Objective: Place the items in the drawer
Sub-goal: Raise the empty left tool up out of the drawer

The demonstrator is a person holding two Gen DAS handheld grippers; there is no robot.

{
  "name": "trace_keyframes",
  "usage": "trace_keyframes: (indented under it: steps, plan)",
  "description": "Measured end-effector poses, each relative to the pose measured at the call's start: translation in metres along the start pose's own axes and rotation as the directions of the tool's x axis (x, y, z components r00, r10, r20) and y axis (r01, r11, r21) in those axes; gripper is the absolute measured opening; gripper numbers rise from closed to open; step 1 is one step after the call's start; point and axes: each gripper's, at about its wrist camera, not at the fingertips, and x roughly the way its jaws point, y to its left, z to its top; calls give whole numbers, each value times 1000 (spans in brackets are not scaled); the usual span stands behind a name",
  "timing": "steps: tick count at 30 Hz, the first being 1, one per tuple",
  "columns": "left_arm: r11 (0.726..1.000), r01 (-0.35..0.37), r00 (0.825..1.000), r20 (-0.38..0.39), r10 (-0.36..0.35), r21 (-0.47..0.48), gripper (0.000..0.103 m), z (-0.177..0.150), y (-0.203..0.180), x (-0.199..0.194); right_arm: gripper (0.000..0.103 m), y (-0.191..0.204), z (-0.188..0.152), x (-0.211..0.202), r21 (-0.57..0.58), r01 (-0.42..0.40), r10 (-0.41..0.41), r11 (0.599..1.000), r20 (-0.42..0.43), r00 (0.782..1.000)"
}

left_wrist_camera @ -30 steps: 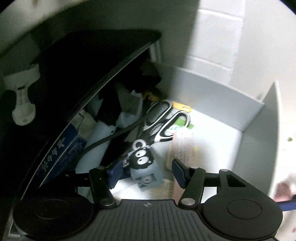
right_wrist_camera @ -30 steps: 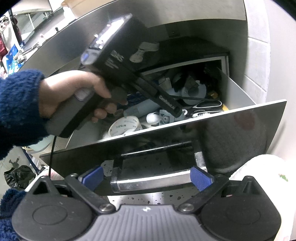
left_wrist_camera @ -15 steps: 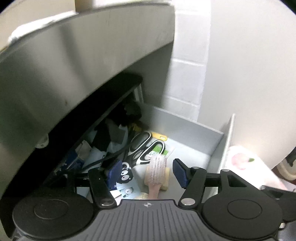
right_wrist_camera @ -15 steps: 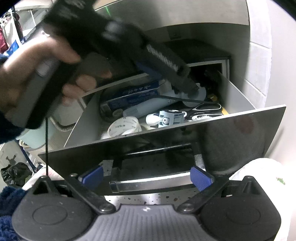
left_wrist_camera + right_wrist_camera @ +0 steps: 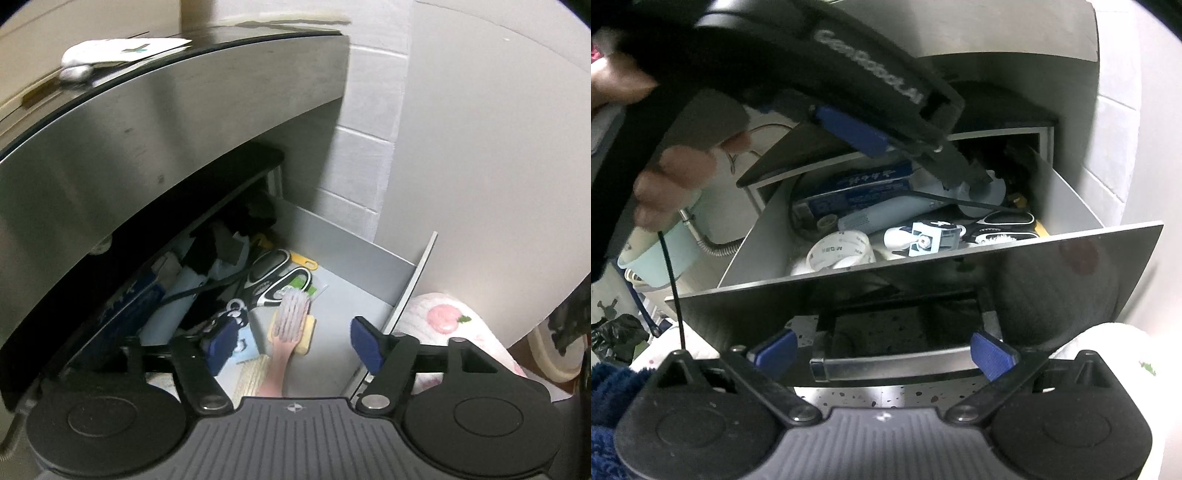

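A brush (image 5: 290, 321) with a pale pink handle and a head of whitish bristles is lying in the open drawer (image 5: 354, 251), low in the centre of the left wrist frame. Its long axis is running nearly up and down the frame, bristle head pointing toward the upper part and slightly right, handle end pointing down toward the camera and passing out of sight behind the gripper body. The head is resting across a yellow sponge (image 5: 306, 334) on the grey drawer floor, and its tip is lying just beside the black-and-white handles of a pair of scissors (image 5: 275, 280).

The left gripper (image 5: 293, 345) is hovering over the brush with its blue fingers (image 5: 364, 345) opening; the brush is showing between them in the picture but the pads are not pressing on it.

In the right wrist frame the drawer (image 5: 1071, 199) is filling the middle, with a roll of tape (image 5: 840, 253), a blue box (image 5: 857, 192) and a small light-blue block (image 5: 932, 238) inside. The right gripper (image 5: 884, 354) is sitting at the bottom of the frame with its fingers (image 5: 991, 354) spread wide on either side of the drawer's metal handle (image 5: 897, 365), not pinching it.
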Motion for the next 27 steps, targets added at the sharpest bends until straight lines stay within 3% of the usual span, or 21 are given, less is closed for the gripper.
trace_keyframes:
  steps: [2,9,12,15,21,27]
  plan:
    - [1000,-13,1000,6,13,-12,72,-4,3,-4,101,1,0,0,-3,4,-4,1000,-2,1000]
    - [982,-163,985,36,167,-91,77,-13,11,-23,101,4,0,1,-22,11,-11,1000,-8,1000]
    - [960,-266,963,17,268,-93,79,-16,7,-30,101,5,0,1,-29,15,-15,999,-7,1000]
    - [939,-335,941,22,337,-72,89,-21,1,-41,101,5,0,0,-29,20,-20,999,-3,1000]
    - [943,-300,949,55,310,-146,95,-33,-2,-64,101,5,0,-2,-37,34,-33,999,9,999]
    - [926,-356,924,100,368,-125,95,-42,-19,-79,101,9,1,-1,-66,39,-39,997,6,999]
